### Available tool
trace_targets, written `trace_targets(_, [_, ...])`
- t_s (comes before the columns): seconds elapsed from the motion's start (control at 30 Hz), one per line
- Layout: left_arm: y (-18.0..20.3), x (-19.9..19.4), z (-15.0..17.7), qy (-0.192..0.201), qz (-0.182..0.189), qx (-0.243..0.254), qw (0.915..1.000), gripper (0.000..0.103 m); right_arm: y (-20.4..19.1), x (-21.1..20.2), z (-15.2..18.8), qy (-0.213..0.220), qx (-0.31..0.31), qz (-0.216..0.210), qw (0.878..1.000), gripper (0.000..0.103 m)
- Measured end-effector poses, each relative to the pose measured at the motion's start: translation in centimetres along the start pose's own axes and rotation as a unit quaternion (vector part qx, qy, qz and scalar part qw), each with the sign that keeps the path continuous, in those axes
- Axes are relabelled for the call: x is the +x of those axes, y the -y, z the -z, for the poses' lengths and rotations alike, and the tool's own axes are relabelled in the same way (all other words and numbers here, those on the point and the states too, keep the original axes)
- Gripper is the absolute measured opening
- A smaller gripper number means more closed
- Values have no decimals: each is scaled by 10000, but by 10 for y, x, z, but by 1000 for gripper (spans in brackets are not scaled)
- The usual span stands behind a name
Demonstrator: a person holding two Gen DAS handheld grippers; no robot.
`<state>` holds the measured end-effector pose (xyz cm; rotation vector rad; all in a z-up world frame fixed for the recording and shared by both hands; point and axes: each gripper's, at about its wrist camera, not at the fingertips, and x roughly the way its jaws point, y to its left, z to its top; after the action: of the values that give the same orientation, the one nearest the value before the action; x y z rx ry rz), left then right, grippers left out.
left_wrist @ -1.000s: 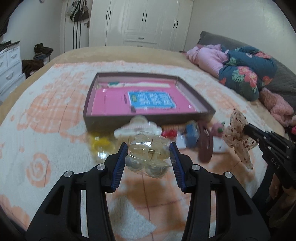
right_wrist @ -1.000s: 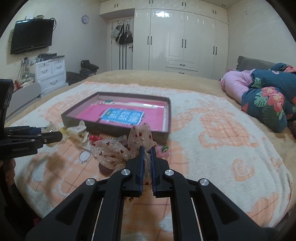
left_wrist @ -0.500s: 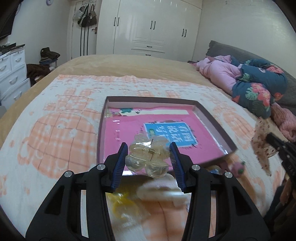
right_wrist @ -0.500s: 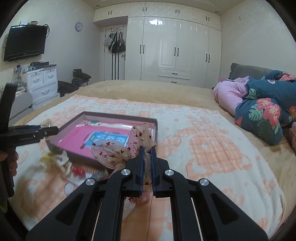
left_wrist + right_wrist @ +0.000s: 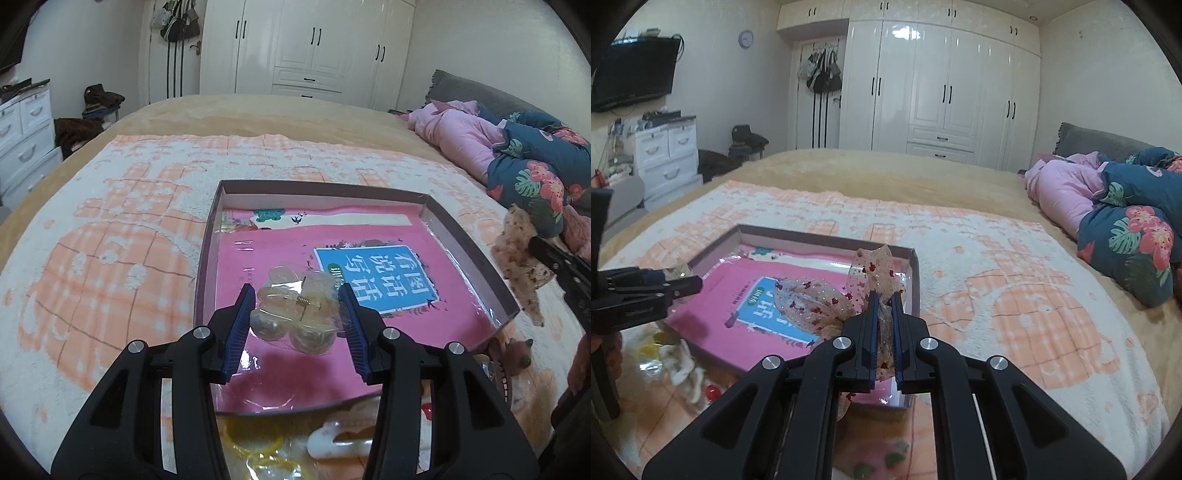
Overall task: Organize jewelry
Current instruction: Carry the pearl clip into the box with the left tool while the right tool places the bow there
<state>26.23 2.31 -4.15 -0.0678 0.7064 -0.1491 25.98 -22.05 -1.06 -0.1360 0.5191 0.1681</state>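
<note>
My left gripper (image 5: 297, 308) is shut on a clear yellowish hair claw clip (image 5: 295, 314) in a plastic wrapper and holds it above the near part of the shallow brown box (image 5: 332, 188) with its pink lining. My right gripper (image 5: 884, 312) is shut on a sheer bow with red specks (image 5: 827, 299) and holds it over the box's right near corner (image 5: 916, 266). The bow (image 5: 521, 258) and right gripper also show at the right edge of the left wrist view. The left gripper (image 5: 665, 284) shows at the left of the right wrist view.
Loose accessories lie on the blanket before the box: a white claw clip (image 5: 343, 435), yellow rings (image 5: 255, 439), a small red piece (image 5: 711, 391). Folded bedding and clothes (image 5: 517, 147) lie at the right. White drawers (image 5: 665, 158) stand left of the bed.
Both grippers have moved forward and over the box with their items still held. The loose accessories have slipped below the left gripper in its view.
</note>
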Motion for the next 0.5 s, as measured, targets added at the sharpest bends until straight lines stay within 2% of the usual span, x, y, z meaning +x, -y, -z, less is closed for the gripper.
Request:
trace_targets(0.3, [-6, 9, 1, -161, -2, -53, 9999, 38, -9, 37, 3, -320, 14, 65, 9995, 7])
trace_targets(0.4, [-6, 8, 1, -126, -4, -50, 9999, 43, -10, 41, 4, -342, 42, 93, 9994, 8])
trace_targets(0.5, [-5, 5, -1, -53, -9, -42, 10000, 48, -9, 43, 5, -370, 111, 93, 9992, 15])
